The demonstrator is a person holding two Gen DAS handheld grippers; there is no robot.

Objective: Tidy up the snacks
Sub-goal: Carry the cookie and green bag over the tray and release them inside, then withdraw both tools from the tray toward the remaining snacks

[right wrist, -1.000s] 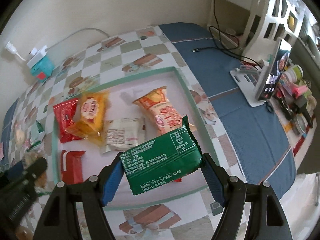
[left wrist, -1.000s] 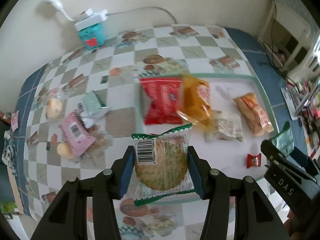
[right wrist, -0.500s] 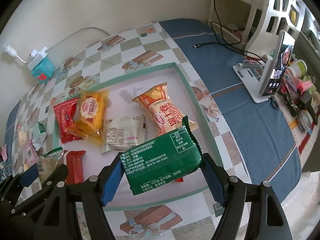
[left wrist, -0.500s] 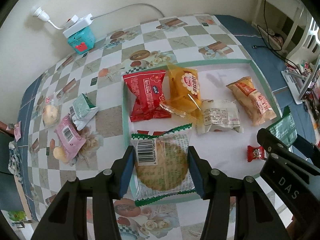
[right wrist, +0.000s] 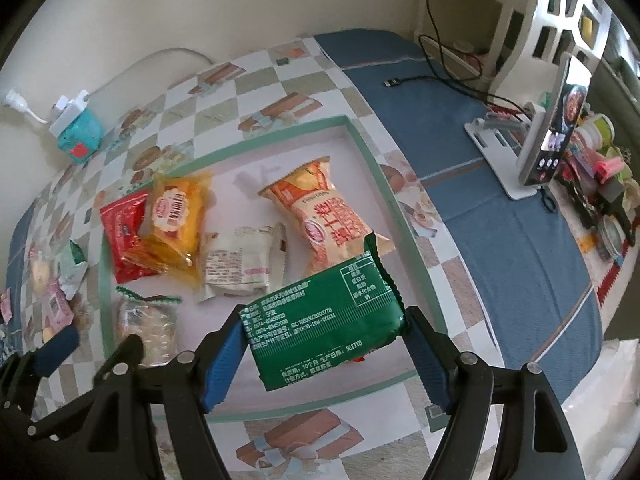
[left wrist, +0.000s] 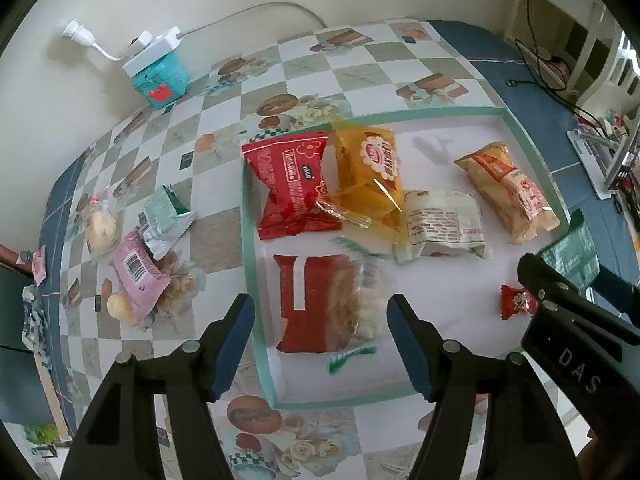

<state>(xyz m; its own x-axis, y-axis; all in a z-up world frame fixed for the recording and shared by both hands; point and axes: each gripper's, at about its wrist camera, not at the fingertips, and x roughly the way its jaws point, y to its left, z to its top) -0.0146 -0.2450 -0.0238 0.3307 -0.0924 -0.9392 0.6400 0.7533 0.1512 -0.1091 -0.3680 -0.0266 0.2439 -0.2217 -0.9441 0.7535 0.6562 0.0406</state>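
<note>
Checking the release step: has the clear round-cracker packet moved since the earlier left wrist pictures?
Yes. The cracker packet has left the opening left gripper and dropped into the tray, now partly on the red bar.

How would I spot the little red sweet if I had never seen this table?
Start at the white tray with the green rim on the checkered tablecloth. Go to its near right part, beside the black tool coming in from the right. The small red sweet lies alone on bare white there, far smaller than every packet in the tray.
</note>
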